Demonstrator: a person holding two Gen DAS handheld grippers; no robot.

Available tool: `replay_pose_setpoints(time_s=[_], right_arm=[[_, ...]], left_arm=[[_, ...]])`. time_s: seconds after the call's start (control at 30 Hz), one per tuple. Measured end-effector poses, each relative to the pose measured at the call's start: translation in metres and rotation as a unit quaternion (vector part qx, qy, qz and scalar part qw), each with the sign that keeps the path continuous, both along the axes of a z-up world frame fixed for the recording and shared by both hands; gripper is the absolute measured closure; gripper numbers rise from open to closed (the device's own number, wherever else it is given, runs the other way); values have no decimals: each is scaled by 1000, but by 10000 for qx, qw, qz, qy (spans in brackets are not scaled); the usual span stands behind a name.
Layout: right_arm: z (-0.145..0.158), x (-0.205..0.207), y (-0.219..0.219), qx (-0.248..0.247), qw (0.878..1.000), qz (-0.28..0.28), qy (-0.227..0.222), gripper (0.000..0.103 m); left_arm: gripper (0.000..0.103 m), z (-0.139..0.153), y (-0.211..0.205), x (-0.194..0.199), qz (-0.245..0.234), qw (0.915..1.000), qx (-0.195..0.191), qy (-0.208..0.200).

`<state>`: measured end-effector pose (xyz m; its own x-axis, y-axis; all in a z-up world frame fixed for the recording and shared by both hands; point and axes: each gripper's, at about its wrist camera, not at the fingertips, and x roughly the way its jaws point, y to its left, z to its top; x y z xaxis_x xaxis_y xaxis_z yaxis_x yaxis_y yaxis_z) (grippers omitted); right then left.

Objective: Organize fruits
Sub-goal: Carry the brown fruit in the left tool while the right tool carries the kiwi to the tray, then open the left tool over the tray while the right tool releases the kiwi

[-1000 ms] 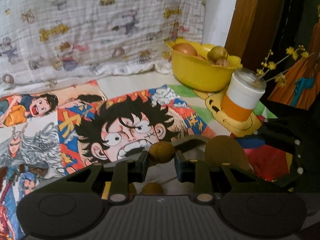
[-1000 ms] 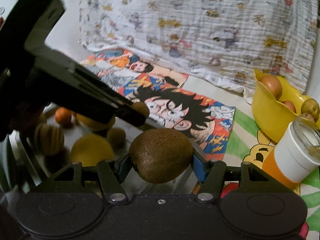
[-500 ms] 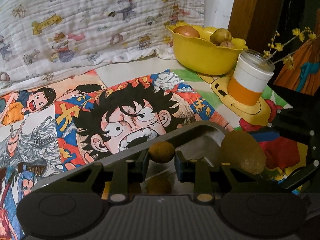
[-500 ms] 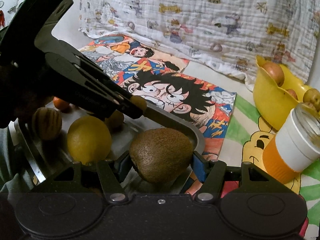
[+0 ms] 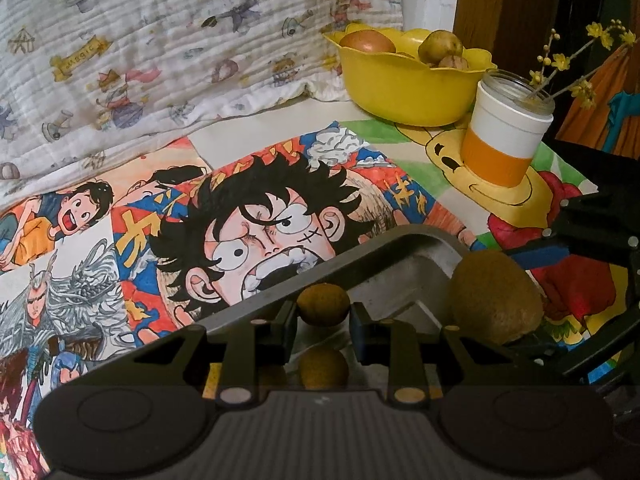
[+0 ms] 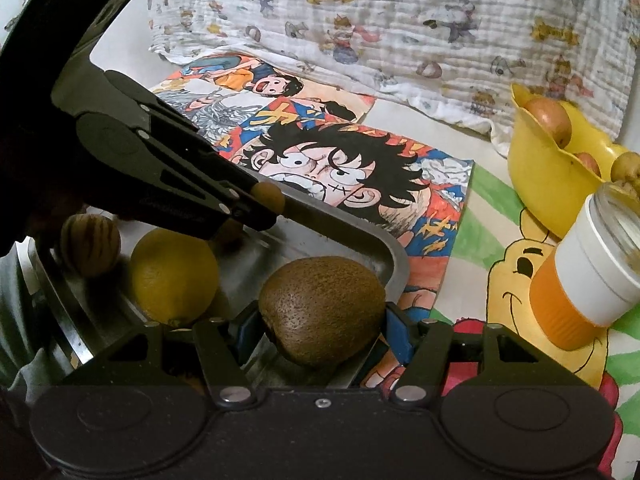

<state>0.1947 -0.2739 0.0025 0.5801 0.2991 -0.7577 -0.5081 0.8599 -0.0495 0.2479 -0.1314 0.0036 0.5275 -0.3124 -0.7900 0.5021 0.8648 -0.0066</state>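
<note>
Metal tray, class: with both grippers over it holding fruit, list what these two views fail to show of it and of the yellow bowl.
- Metal tray: near part hidden by the right gripper and its kiwi; left wrist view shows only one corner.
- Tray fruit count: left gripper covers some in the right wrist view.
- Yellow bowl: wall hides the lower contents; right wrist view crops it.

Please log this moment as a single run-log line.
left hand-held gripper: shut on small brown fruit | right hand-held gripper: shut on kiwi | both above metal tray
</note>
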Motion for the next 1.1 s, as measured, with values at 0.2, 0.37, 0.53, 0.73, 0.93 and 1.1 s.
replay_pose_setpoints(time_s=[0.2, 0.37, 0.53, 0.73, 0.93, 1.1], right_arm=[[1, -1, 1, -25, 9999, 48, -92, 37], [3, -6, 4, -2, 9998, 103, -186, 36], [4, -9, 4, 27, 9997, 74, -230, 36], [8, -16, 0, 125, 9992, 58, -363, 29], [12, -29, -6, 290, 9980, 8, -558, 24], [14, -38, -11, 425, 9969, -75, -660, 21]], left_arm=[[72, 0, 1, -1, 37, 10000, 2, 2], [71, 2, 2, -4, 81, 10000, -33, 14], [67, 7, 4, -8, 178, 9998, -46, -52], [59, 17, 8, -17, 261, 9994, -102, -183], [39, 28, 12, -32, 463, 9978, -246, -398], [33, 34, 16, -43, 618, 9962, -344, -515]])
